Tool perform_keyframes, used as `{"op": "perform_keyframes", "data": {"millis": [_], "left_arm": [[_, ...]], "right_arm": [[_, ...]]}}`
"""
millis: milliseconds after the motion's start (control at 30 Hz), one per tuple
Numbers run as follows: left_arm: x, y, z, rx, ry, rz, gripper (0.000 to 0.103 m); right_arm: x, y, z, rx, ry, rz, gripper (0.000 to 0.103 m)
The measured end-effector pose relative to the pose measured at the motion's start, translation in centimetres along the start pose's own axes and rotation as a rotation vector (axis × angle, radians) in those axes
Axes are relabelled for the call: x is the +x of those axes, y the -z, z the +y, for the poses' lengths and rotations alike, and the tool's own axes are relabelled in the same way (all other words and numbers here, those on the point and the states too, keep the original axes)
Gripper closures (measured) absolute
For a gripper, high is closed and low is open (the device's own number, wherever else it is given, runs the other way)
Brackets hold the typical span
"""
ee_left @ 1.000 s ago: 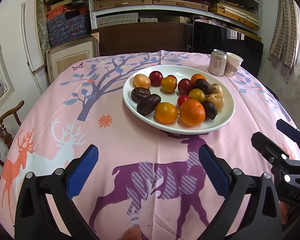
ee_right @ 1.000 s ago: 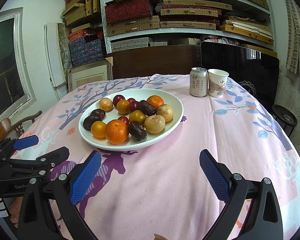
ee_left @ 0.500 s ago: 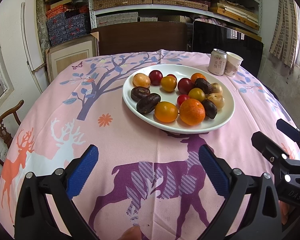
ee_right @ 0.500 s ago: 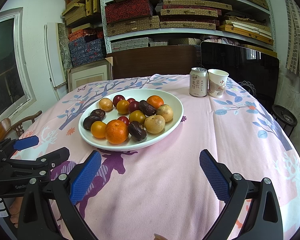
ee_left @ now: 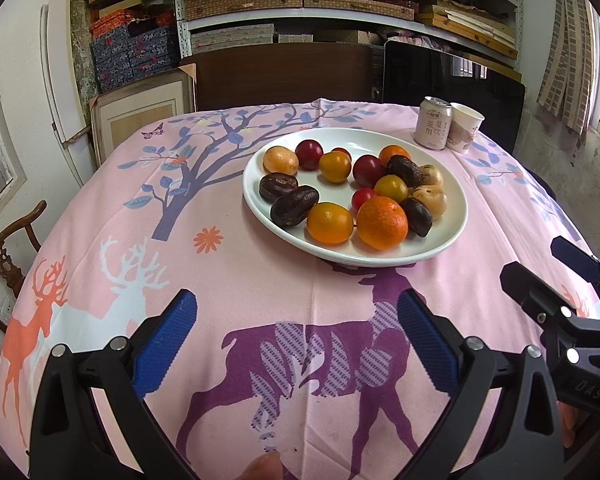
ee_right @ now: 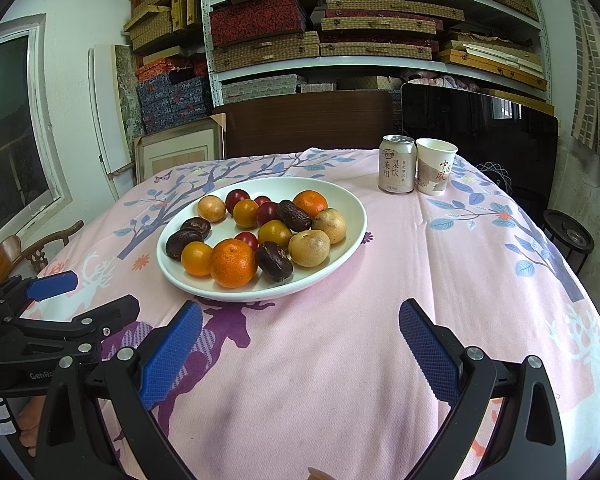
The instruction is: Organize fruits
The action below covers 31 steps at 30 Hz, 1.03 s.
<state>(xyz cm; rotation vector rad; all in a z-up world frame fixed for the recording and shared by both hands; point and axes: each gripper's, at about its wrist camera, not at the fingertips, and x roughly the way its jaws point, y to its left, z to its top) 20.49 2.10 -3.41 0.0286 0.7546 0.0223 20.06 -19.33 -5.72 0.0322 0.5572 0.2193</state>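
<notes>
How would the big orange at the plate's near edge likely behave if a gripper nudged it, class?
The big orange looks round, so it would probably roll. Packed against a dark fruit and a small orange fruit, it would likely jostle them. Its dimpled skin probably grips well.

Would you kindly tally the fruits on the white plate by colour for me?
Orange fruits: 5
Red fruits: 4
Dark brown fruits: 4
Tan fruits: 3
Total: 16
</notes>
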Motion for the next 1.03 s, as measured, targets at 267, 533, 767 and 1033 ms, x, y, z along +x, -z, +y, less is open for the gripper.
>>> {"op": "perform_keyframes", "data": {"millis": [267, 533, 767, 1033], "left_arm": [[0.0, -0.1, 0.0, -0.001, 0.001, 0.001, 0.004], [-0.5, 0.1, 0.0, -0.005, 0.031, -0.021, 0.004], [-1.3, 0.0, 0.1, 0.001, -0.016, -0.06, 0.004], [-0.7, -0.3, 0.9, -0.034, -0.008, -0.027, 0.004]], "right_arm": [[0.1, -0.1, -0.1, 0.0, 0.0, 0.001, 0.003], [0.0, 0.0, 0.0, -0.002, 0.0, 0.001, 0.003], [0.0, -0.1, 0.0, -0.001, 0.0, 0.001, 0.003], [0.1, -0.1, -0.1, -0.001, 0.0, 0.001, 0.003]]}}
